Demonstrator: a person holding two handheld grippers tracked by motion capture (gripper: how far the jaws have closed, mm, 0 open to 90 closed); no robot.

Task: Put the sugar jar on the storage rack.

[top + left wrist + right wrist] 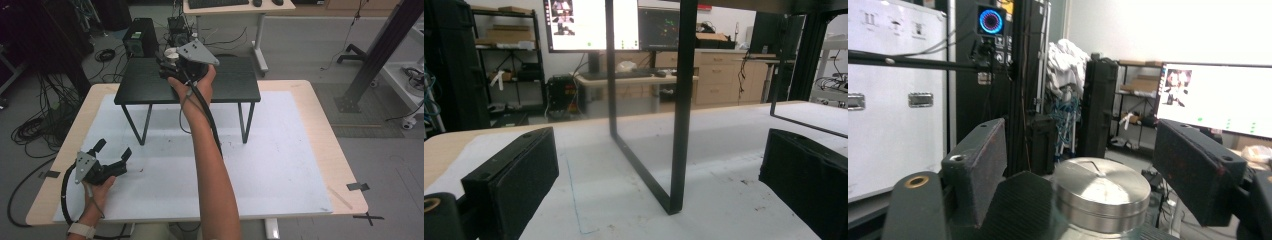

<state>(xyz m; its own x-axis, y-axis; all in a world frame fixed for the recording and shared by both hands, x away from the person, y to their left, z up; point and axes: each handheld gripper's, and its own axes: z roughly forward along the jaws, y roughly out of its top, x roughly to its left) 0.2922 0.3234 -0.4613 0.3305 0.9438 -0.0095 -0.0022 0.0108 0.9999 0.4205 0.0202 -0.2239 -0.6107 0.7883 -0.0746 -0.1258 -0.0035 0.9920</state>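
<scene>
A small black stand [230,82] on thin legs sits at the far side of the white mat [280,165]. My right gripper [167,62] reaches over the stand's far left corner. A round silver metal cylinder [1100,192] stands between its jaws, showing pale at the gripper's tip [171,54]. The jaws stand apart on either side of it, and the pads do not press on it, so my right gripper [1083,135] is open. My left gripper [112,152] rests low on the mat at the near left, open and holding nothing. Ahead of my left gripper [661,145] rises the stand's black leg [684,105].
The mat lies on a wooden table [325,125]. Behind it on the floor are a black computer tower [140,37], cable bundles [37,130] at the left and a desk [225,10]. A black frame post [380,55] stands at the right.
</scene>
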